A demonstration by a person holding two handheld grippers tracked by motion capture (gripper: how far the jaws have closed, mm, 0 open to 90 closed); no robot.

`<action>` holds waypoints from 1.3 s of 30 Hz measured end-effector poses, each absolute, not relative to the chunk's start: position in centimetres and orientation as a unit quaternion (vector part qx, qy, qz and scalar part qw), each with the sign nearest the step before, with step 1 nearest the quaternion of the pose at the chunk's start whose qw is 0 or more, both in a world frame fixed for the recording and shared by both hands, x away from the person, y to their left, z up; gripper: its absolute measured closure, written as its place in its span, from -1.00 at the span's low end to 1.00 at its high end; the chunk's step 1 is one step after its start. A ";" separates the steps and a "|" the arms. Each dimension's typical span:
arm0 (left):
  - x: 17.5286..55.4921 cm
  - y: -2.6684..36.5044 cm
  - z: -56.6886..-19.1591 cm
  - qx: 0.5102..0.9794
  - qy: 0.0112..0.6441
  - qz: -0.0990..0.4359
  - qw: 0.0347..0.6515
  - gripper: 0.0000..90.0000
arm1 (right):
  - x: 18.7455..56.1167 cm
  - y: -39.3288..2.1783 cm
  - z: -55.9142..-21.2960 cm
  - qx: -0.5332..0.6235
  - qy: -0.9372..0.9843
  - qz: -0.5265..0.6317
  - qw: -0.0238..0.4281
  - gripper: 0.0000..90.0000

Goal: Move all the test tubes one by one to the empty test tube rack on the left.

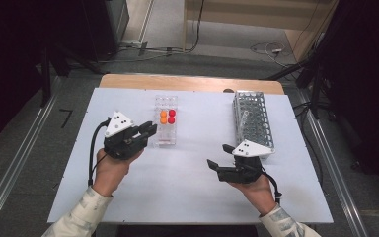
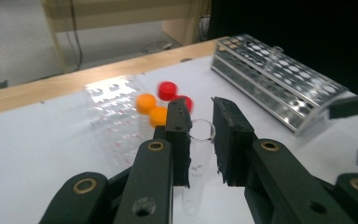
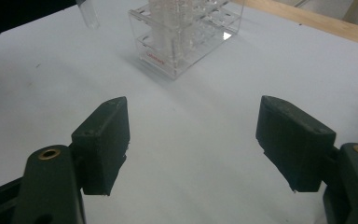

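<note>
A white-topped bench [image 1: 187, 182] carries a metal test tube rack [image 1: 253, 120] lying at the far right and a clear plastic rack [image 1: 166, 126] near the middle, with two orange caps [image 1: 163, 117] and two red caps [image 1: 171, 116] standing in it. The left gripper [image 1: 149, 131], held in the left hand [image 1: 109, 170] just left of the clear rack, has its jaws narrowed around an uncapped glass test tube [image 2: 198, 161], which stands upright between them. The right gripper [image 1: 220, 157], held in the right hand [image 1: 256, 190] at the near right beside the metal rack's near end, has its jaws spread wide with only bare bench between them.
</note>
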State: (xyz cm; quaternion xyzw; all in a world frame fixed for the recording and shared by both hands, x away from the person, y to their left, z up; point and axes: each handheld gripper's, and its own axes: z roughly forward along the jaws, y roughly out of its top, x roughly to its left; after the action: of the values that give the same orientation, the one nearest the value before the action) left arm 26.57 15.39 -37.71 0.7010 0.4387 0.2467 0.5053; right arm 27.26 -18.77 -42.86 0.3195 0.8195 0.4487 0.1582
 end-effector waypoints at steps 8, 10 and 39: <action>29.2 16.6 -36.4 0.682 0.461 0.276 0.496 0.71 | 27.3 -19.7 -42.6 0.329 0.812 0.454 0.164 -0.45; 30.1 16.6 -36.2 0.678 0.465 0.280 0.496 0.71 | 27.3 -19.7 -42.7 0.329 0.812 0.453 0.164 -0.45; 35.2 13.8 -40.7 0.691 0.485 0.286 0.453 0.70 | 27.4 -20.1 -42.7 0.337 0.808 0.454 0.168 -0.44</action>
State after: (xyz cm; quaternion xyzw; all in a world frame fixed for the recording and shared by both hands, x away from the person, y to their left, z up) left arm 35.18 13.82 -40.65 0.6915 0.4850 0.2856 0.4528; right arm 27.37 -20.08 -42.73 0.3374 0.8077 0.4535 0.1675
